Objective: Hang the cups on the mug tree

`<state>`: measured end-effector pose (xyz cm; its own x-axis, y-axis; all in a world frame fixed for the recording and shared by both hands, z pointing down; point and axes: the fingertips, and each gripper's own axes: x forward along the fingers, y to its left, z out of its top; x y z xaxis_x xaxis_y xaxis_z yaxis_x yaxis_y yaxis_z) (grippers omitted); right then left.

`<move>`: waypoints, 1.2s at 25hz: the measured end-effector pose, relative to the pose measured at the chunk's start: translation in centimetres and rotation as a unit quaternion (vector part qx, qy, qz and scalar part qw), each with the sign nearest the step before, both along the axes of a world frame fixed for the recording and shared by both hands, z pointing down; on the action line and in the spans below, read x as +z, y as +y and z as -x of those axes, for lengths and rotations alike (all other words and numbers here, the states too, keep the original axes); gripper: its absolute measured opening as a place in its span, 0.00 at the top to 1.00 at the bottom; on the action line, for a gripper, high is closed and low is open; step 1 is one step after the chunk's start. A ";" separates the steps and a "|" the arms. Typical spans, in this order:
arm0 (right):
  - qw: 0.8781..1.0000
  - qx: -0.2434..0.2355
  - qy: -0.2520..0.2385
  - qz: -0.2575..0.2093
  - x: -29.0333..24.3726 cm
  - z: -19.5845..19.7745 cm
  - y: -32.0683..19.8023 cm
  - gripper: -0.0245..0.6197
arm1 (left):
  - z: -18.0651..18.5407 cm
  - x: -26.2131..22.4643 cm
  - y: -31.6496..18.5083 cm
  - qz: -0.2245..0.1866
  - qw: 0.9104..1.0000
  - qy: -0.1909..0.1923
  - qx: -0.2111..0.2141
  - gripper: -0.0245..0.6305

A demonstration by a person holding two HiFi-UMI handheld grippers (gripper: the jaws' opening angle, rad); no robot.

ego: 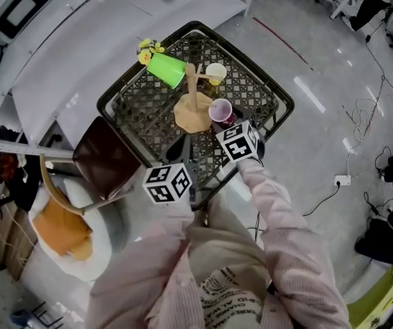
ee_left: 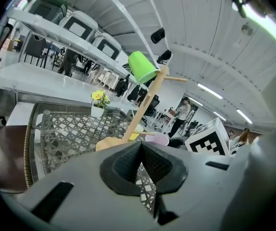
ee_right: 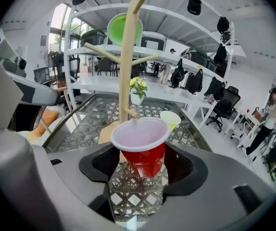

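A wooden mug tree (ego: 193, 103) stands mid-table on the black lattice table (ego: 265, 91). A green cup (ego: 166, 69) hangs upside down on one of its upper pegs, also seen in the left gripper view (ee_left: 143, 67). A pale yellow cup (ego: 216, 72) stands on the table behind the tree. My right gripper (ego: 225, 120) is shut on a red cup (ee_right: 140, 146), tilted with its pale inside showing, just in front of the tree trunk (ee_right: 126, 66). My left gripper (ee_left: 140, 170) is shut and empty, low at the table's near side, left of the right gripper.
A small white pot of yellow flowers (ego: 148, 50) sits at the table's far corner. A brown chair seat (ego: 104, 157) touches the table's left side, with a white seat and orange cushion (ego: 59, 228) beside it. White shelving runs behind. Cables lie on the floor at right.
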<state>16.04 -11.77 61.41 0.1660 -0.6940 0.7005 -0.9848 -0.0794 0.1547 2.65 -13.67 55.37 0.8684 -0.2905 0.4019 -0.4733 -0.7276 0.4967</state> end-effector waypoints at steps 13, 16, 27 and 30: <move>0.986 -0.071 0.134 0.070 -0.3 1.2 -2.5 0.52 | 1.0 0.1 -1.6 0.004 1.000 0.002 0.016 0.96; 0.981 -0.079 0.156 0.079 -0.4 1.4 -2.8 0.52 | 1.1 0.1 -1.9 0.004 1.000 0.003 0.021 0.96; 0.957 -0.109 0.239 0.125 -0.5 1.9 -4.1 0.52 | 2.0 0.4 -3.0 0.007 1.000 0.005 0.030 0.96; 0.949 -0.118 0.260 0.132 -0.7 2.1 -4.3 0.52 | 2.3 0.4 -3.1 0.008 0.999 0.006 0.032 0.96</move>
